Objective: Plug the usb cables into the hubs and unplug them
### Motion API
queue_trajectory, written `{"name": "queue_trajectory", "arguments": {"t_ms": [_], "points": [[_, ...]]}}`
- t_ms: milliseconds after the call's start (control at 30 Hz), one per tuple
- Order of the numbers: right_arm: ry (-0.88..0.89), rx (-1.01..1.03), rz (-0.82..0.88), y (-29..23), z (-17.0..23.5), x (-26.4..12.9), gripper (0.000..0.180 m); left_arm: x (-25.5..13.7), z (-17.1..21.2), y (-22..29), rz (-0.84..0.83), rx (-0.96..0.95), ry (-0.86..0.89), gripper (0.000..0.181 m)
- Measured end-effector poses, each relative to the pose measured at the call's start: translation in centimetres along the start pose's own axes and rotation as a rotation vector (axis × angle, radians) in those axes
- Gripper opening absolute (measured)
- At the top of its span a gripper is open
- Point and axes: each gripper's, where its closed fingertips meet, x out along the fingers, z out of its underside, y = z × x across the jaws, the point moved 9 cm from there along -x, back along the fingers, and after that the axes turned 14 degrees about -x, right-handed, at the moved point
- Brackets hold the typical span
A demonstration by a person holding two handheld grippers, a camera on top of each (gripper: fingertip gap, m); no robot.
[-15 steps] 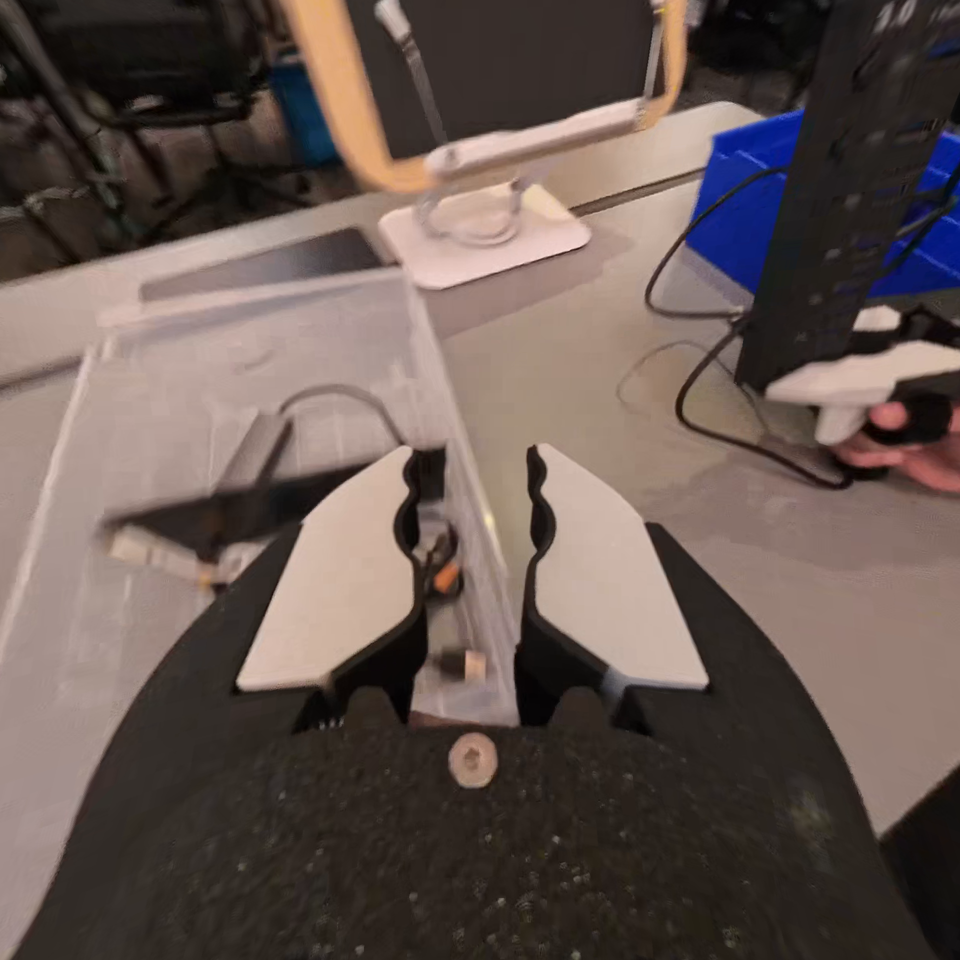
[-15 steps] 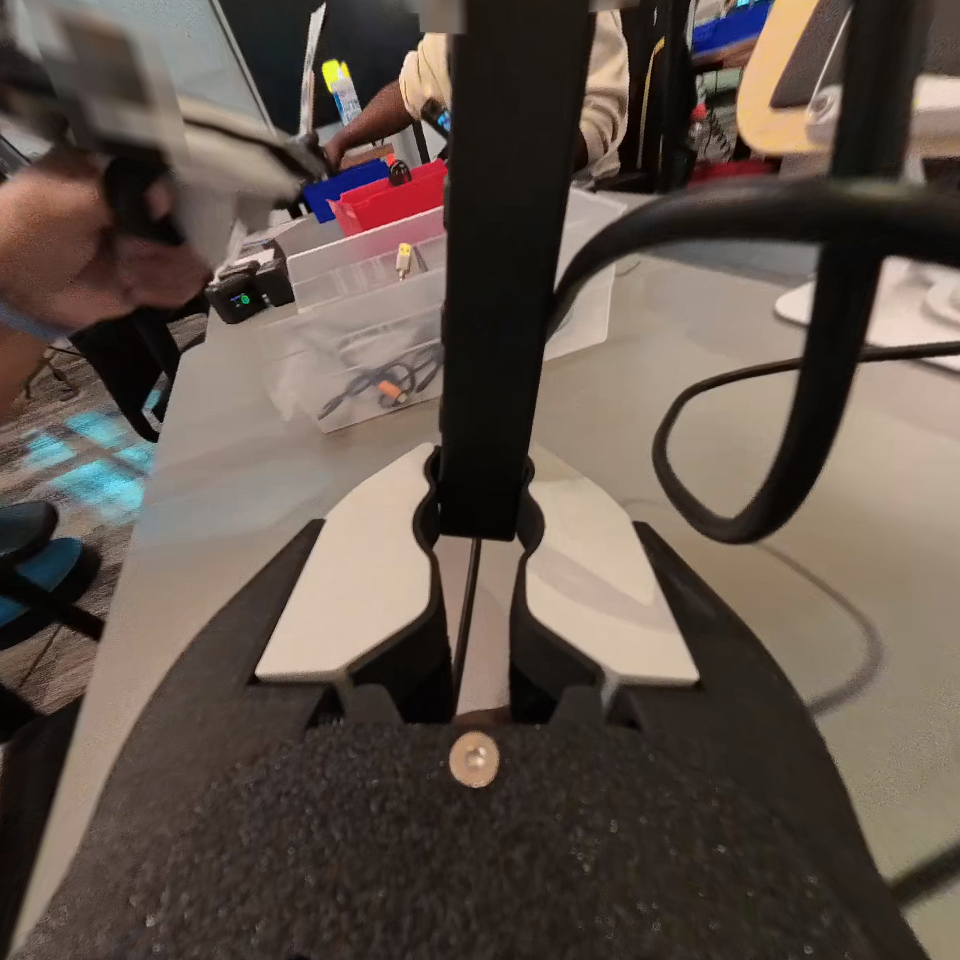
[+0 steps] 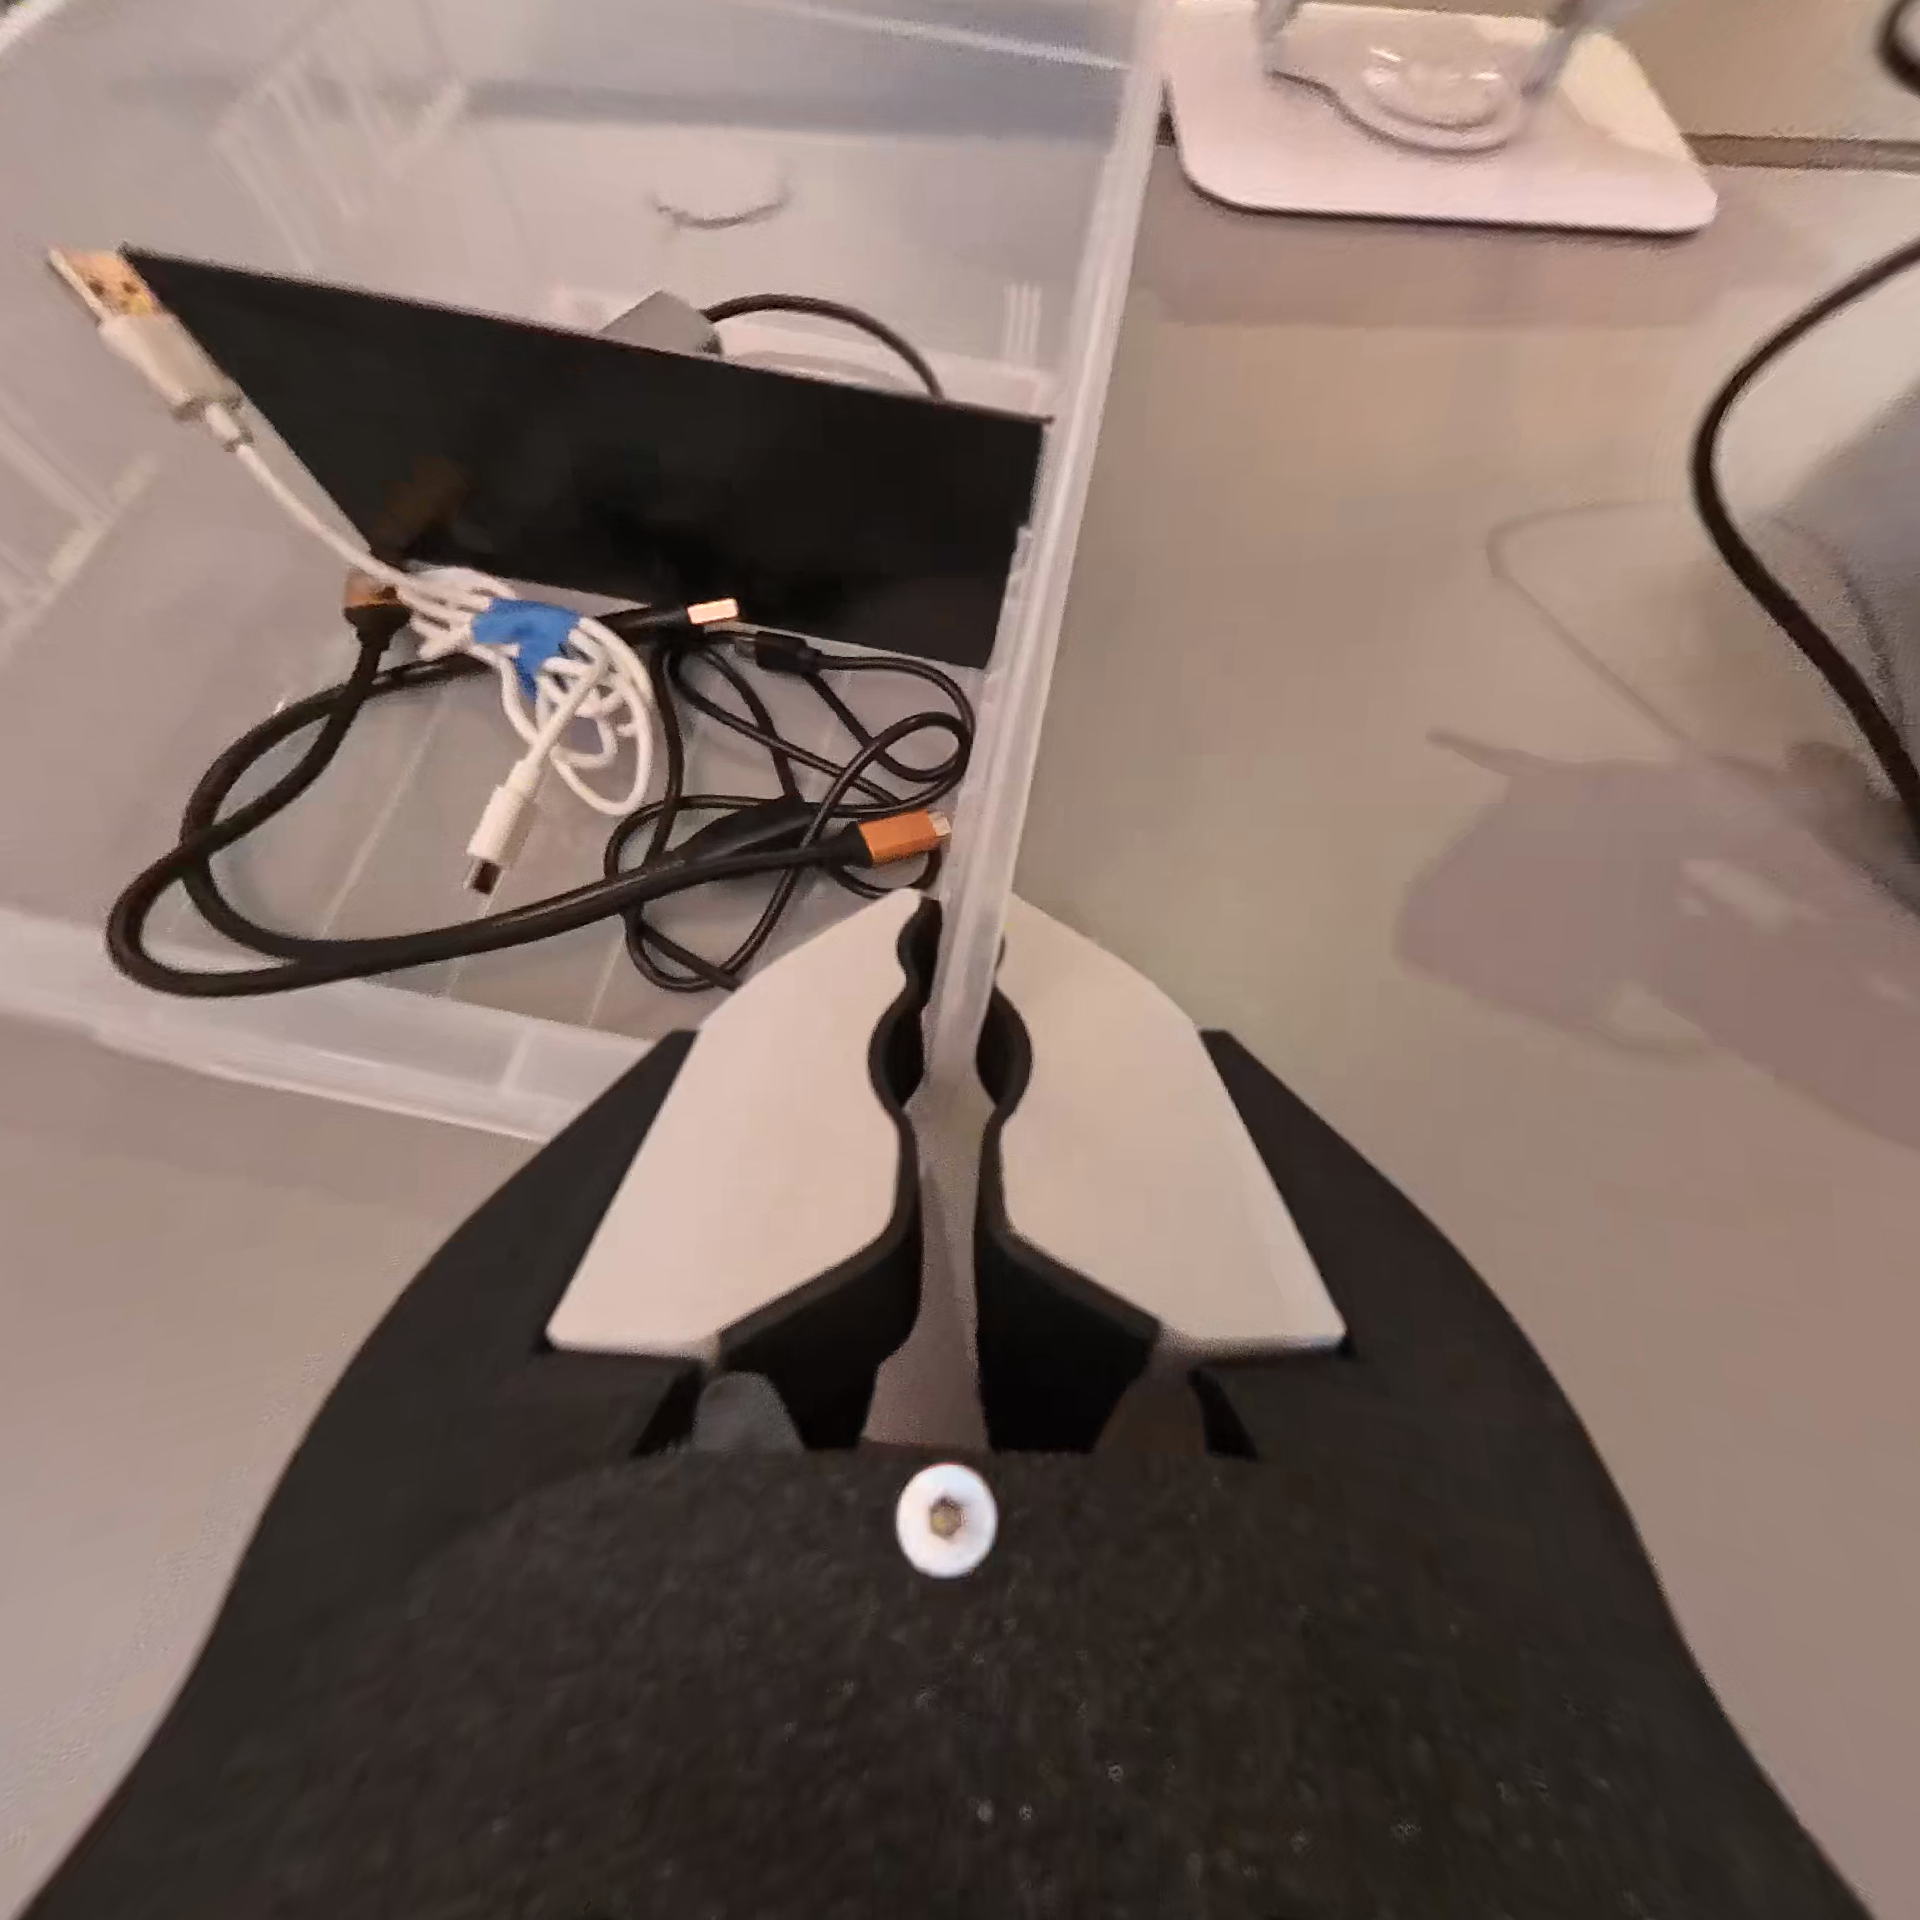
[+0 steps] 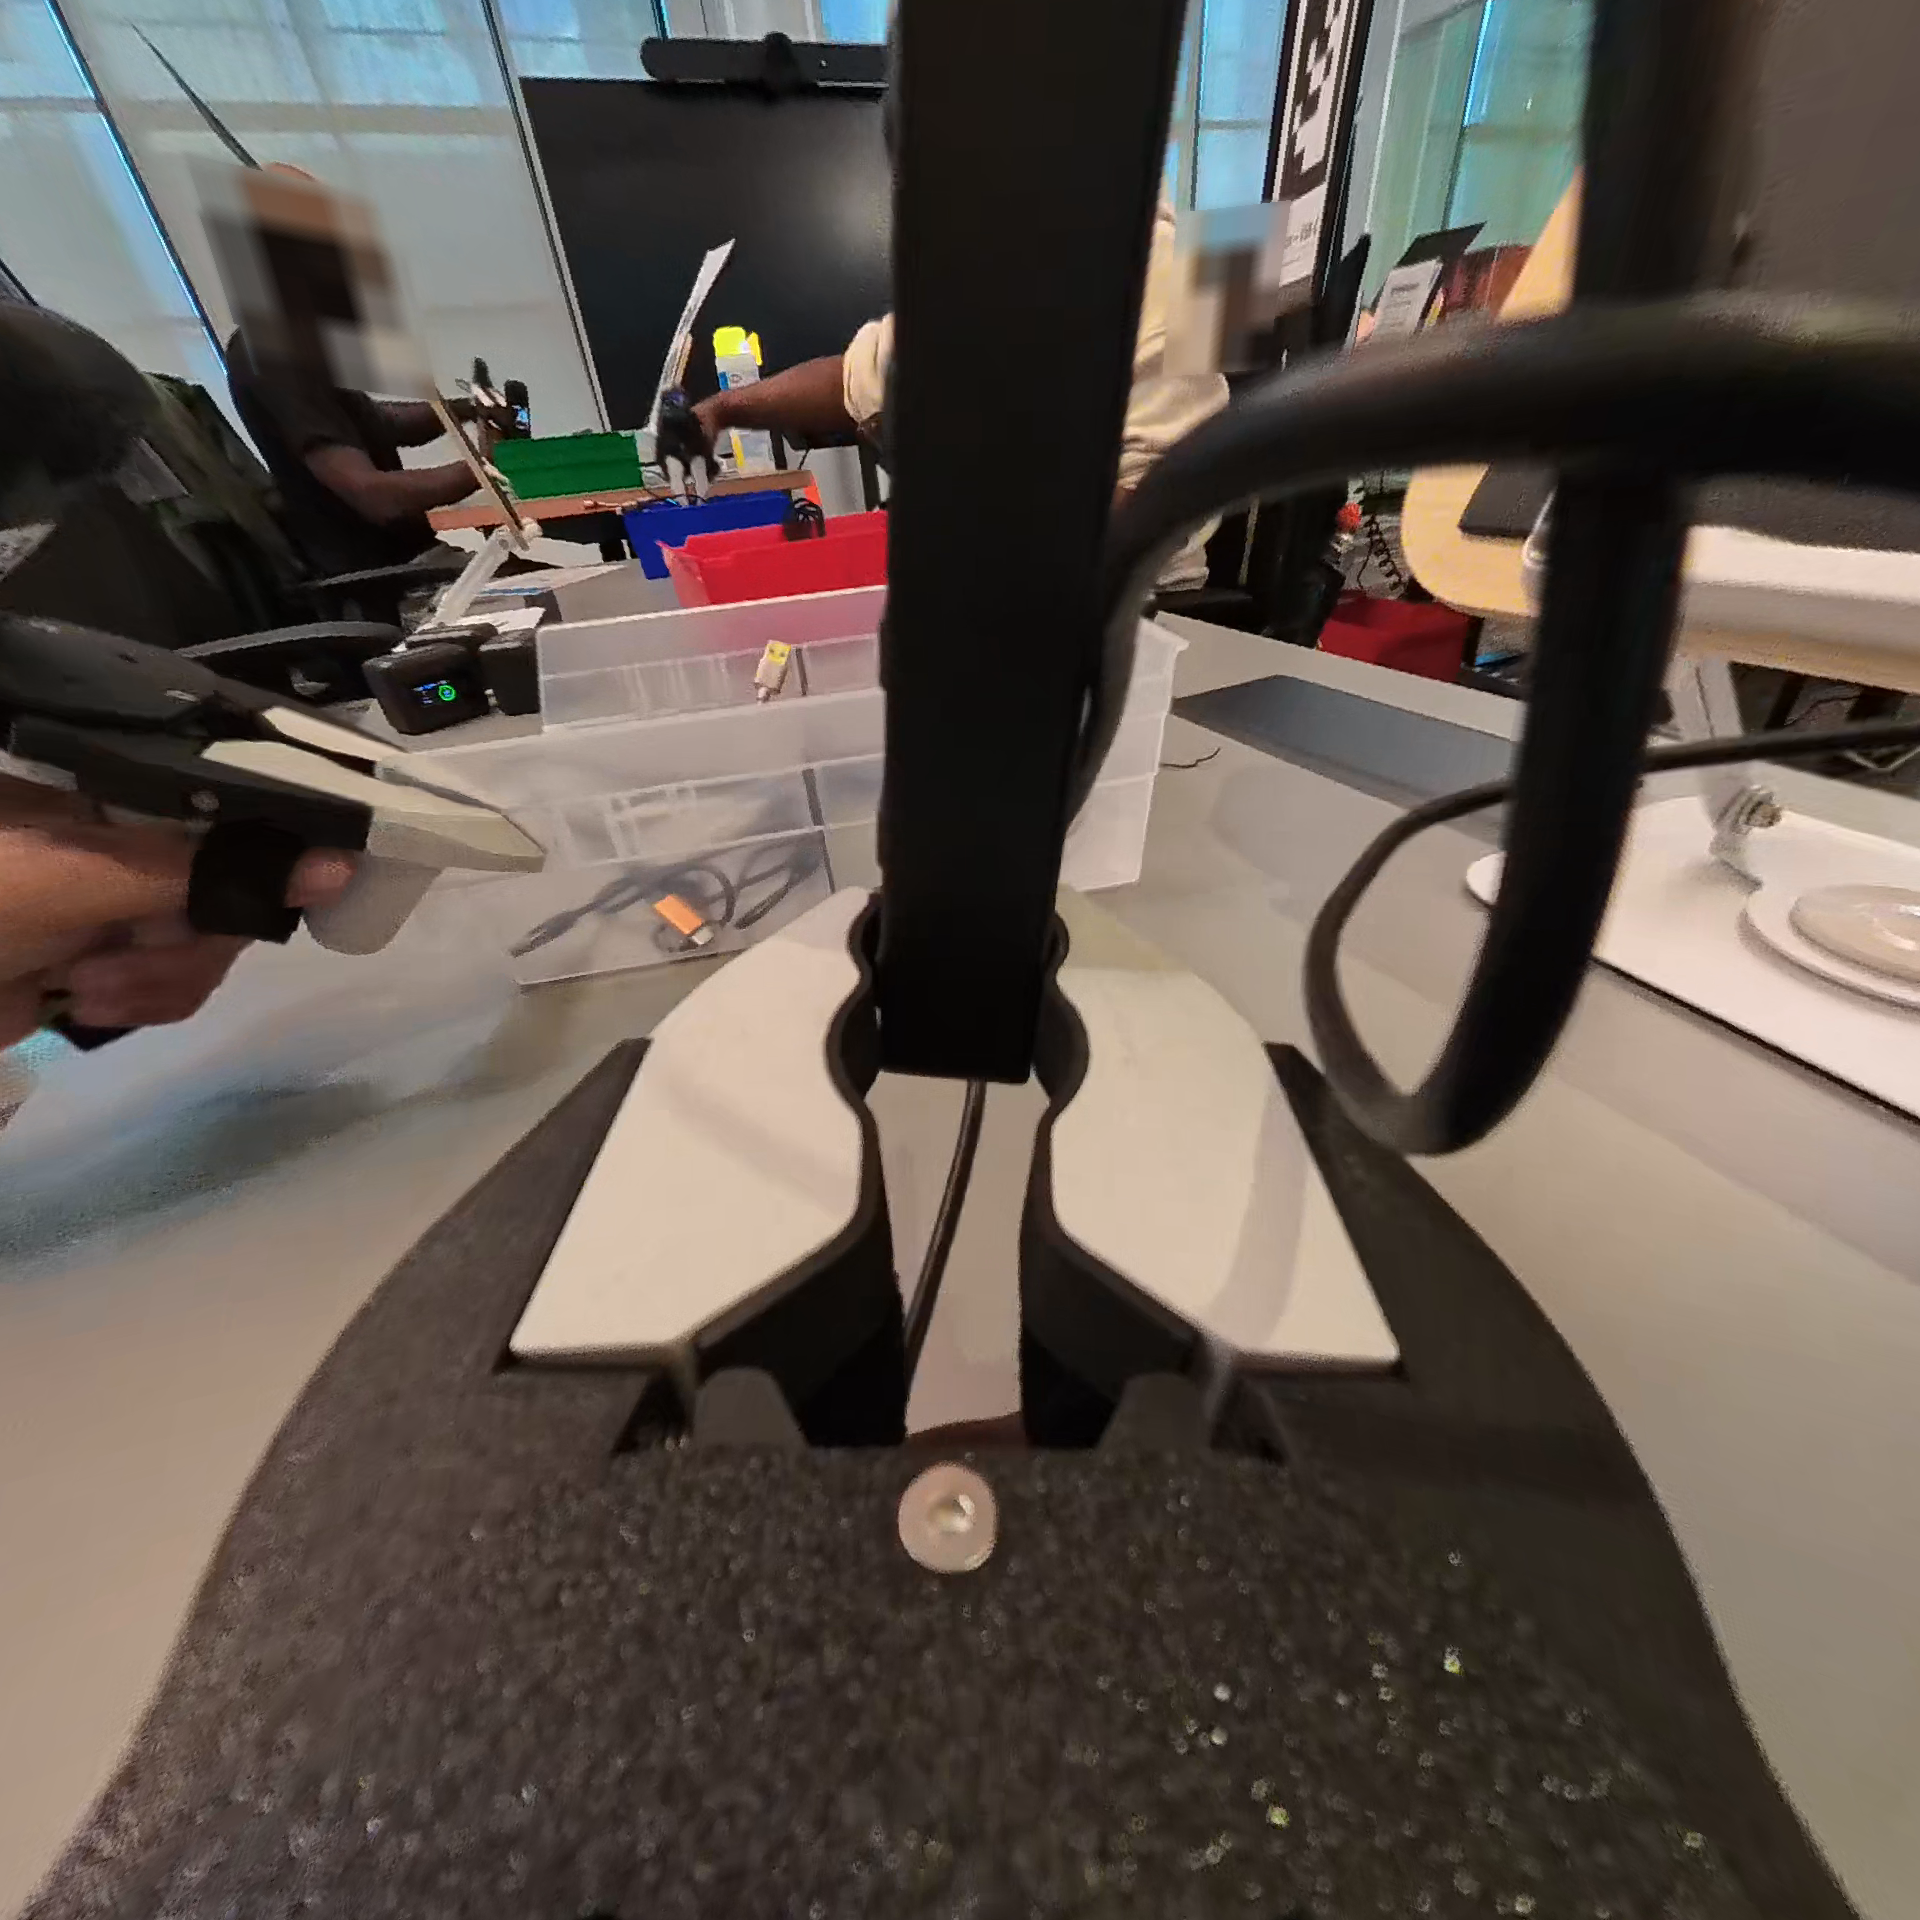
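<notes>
Translucent plastic: the clear bin's side wall runs straight up between the left gripper's fingers, which look pinched onto it, one inside, one outside. The usb cables lie tangled on the bin floor, ahead and to the left of those fingertips; the orange-plugged one is nearest, just beyond the left fingertip, long axis crosswise. The right gripper is clamped on the upright black hub, well apart from the cables. Judgement: the left gripper is nearer.
</notes>
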Motion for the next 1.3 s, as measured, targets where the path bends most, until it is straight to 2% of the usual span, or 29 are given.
{"name": "queue_trajectory", "arguments": {"t_ms": [100, 267, 667, 833, 900, 1033, 1167, 1233, 1300], "points": [[0.002, 0.002, -0.007, 0.0, 0.0, 0.2, 0.025, 0.4, 0.0, 0.5, -0.08, -0.04, 0.047, 0.003], [0.003, 0.034, -0.016, 0.3, 0.1, 0.0, 0.025, 2.3, -1.3, 0.6, -0.169, 0.061, 0.064, 0.002], [-0.01, 0.04, -0.026, 0.2, 0.1, 0.1, 0.025, 1.8, -1.9, -2.1, -0.016, 0.085, 0.019, 0.001], [-0.024, 0.038, -0.029, 0.1, 0.1, 0.2, 0.025, 2.1, -1.9, -1.7, -0.042, 0.064, 0.052, 0.002], [-0.022, 0.038, -0.028, 0.1, 0.1, 0.2, 0.025, 2.1, -1.8, -1.7, 0.017, 0.037, 0.065, 0.005], [-0.014, 0.051, -0.023, 0.3, 0.2, 0.1, 0.025, -0.1, -2.3, -3.4, 0.2, -0.143, 0.101, 0.033], [-0.007, 0.072, -0.018, 0.5, 0.2, 0.0, 0.025, -2.9, -4.4, -6.9, 0.39, -0.304, 0.229, 0.035], [-0.012, 0.079, -0.021, 0.6, 0.2, 0.0, 0.025, -3.2, -5.6, -8.6, 0.43, -0.339, 0.173, 0.039], [-0.014, 0.08, -0.021, 0.6, 0.3, 0.1, 0.025, -2.4, -6.9, -10.3, 0.383, -0.343, 0.035, 0.042]]}}
